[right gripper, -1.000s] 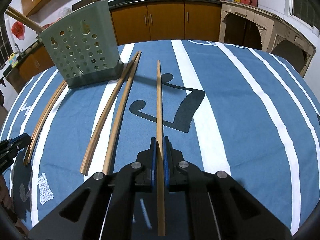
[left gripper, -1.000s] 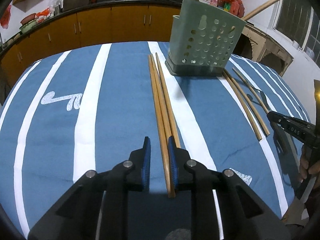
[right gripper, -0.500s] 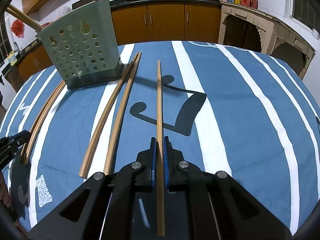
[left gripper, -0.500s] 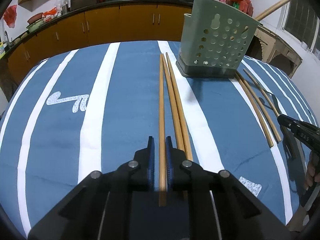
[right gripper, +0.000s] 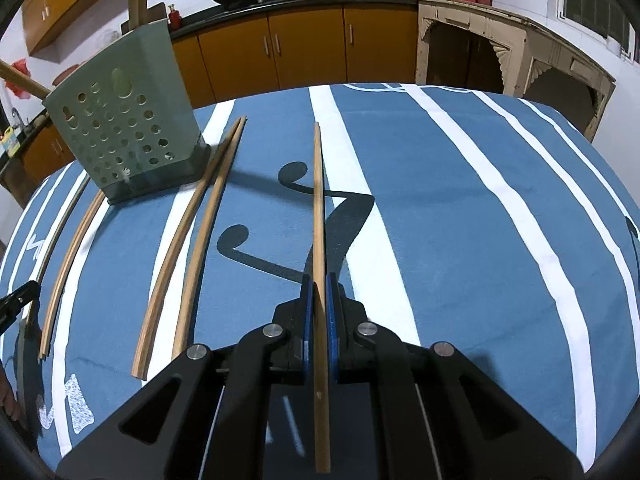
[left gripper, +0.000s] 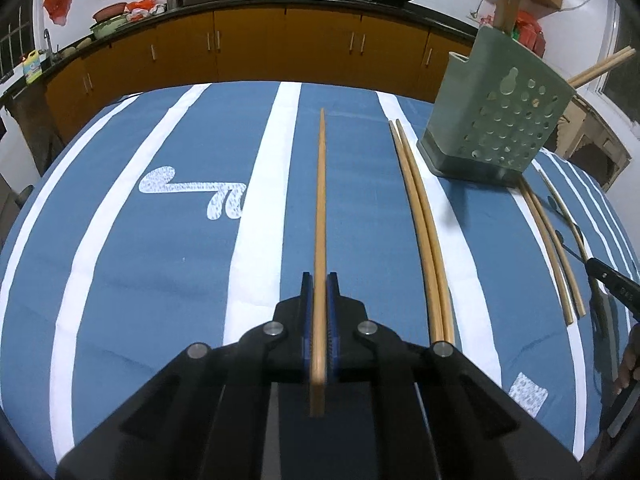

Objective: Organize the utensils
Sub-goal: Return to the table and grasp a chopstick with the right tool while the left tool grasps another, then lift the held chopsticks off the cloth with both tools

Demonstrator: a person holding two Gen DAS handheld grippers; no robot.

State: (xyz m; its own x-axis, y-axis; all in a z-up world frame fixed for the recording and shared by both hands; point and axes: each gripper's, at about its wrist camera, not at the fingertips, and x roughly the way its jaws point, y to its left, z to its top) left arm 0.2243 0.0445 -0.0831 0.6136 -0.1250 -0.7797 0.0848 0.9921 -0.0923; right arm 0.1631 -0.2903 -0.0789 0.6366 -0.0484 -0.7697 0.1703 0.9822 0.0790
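Observation:
My left gripper point(left gripper: 319, 280) is shut on a wooden chopstick point(left gripper: 321, 200) and holds it lifted over the blue striped cloth. Two more chopsticks point(left gripper: 420, 216) lie to its right, beside the green perforated utensil holder point(left gripper: 498, 116), which has sticks standing in it. A further pair of chopsticks point(left gripper: 554, 252) lies right of the holder. My right gripper point(right gripper: 317, 280) is shut on another chopstick point(right gripper: 318, 200). In the right wrist view the holder point(right gripper: 124, 120) stands at far left with two chopsticks point(right gripper: 192, 232) beside it and a pair point(right gripper: 66, 264) further left.
The blue cloth with white stripes point(left gripper: 160, 280) covers the round table. Orange kitchen cabinets point(left gripper: 280, 48) with pans on the counter run behind it. The other gripper's tip shows at the right edge of the left wrist view point(left gripper: 612, 280) and at the left edge of the right wrist view point(right gripper: 16, 300).
My left gripper closed on one chopstick of the three and carried it up and to the left, away from the other two. My right gripper kept its chopstick with little movement.

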